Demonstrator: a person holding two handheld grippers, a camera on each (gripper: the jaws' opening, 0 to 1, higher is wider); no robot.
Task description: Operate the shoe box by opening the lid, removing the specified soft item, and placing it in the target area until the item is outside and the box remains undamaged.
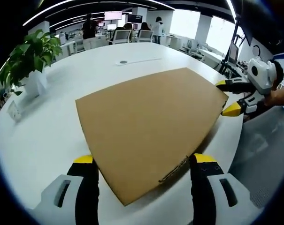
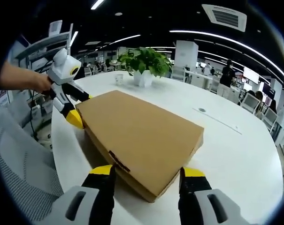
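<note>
Two grippers flank the closed shoe box lying flat on the white table; left gripper spreads wide at one corner; right gripper spreads wide at the opposite corner; potted plant stands beyond.

Handheld tongs, pair
Left tongs and right tongs: black jaws, yellow tips, white housings with slotted sides.

Bright ceiling strips — fisheye-warped edges
</note>
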